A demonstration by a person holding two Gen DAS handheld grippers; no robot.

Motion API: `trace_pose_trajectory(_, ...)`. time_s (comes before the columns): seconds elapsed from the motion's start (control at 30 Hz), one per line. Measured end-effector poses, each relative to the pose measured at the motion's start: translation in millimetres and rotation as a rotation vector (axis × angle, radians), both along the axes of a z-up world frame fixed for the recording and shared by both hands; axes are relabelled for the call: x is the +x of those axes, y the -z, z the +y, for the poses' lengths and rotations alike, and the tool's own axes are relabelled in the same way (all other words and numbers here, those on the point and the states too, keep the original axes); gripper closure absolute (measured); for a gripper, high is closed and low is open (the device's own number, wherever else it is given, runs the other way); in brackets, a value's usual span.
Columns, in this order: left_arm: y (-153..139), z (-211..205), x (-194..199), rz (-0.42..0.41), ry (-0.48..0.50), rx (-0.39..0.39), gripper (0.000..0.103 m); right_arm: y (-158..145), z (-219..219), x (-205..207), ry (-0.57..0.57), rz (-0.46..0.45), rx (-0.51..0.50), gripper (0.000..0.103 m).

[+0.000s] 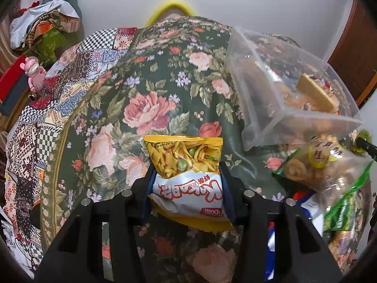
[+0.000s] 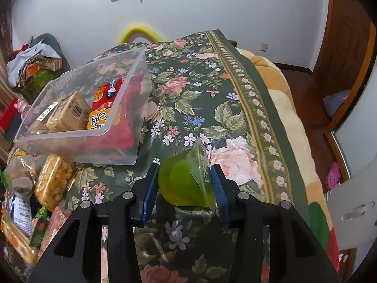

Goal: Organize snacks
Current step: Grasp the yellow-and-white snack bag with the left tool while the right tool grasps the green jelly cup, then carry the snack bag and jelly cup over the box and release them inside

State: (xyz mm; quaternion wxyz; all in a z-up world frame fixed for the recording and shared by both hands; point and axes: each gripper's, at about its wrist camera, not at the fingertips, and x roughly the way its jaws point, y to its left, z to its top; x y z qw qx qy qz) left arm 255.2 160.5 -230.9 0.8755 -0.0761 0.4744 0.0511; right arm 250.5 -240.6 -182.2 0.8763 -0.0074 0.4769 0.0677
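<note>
Clear bin, part-filled, on flowered cloth: lies far-left of right gripper pinching green jelly cup, far-right of left gripper pinching chip bag; right looks nearer.

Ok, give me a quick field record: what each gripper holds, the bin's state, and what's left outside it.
left gripper: shut on yellow-and-white chip bag
right gripper: shut on green jelly cup
clear plastic bin: on floral cloth, already holds a tan packet and red packet
outside bin: pile of snack bags beside it
</note>
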Motion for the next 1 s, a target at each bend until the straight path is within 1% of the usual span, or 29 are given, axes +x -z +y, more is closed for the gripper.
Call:
trace_pose_trajectory(0.07, -8, -1, -2, -0.012, 0.008, -0.002, 0.054, -4, -1, -2, -0.007, 0.001, 0.019, 0.062)
trace_pose_trajectory(0.13, -16, -4, -4, -0.023, 0.017, -0.004, 0.054, -8, -1, -3, -0.011, -0.006, 0.017, 0.062)
trace_pose_trajectory(0.23, -33, -10, -7, -0.053, 0.032, 0.014, 0.054, -18, 1, -6, -0.019, -0.030, 0.014, 0.062)
trace_pose_trajectory(0.5, -75, -28, -9, -0.136, 0.068, 0.039, 0.054, -52, 7, -6, -0.055, -0.106, 0.043, 0.062)
trace_pose_trajectory(0.63, -91, -38, -5, -0.166, 0.090, 0.037, 0.054, -65, 15, -4, -0.077, -0.138, 0.063, 0.062)
trace_pose_trajectory(0.73, -99, -47, 2, -0.181, 0.110, 0.029, 0.054, -73, 24, -1, -0.099, -0.162, 0.073, 0.062)
trace_pose_trajectory(0.9, -109, -61, 13, -0.198, 0.144, 0.036, 0.054, -81, 39, 3, -0.131, -0.202, 0.069, 0.062)
trace_pose_trajectory(1.0, -113, -70, 21, -0.206, 0.158, 0.027, 0.054, -84, 46, 7, -0.141, -0.210, 0.082, 0.062)
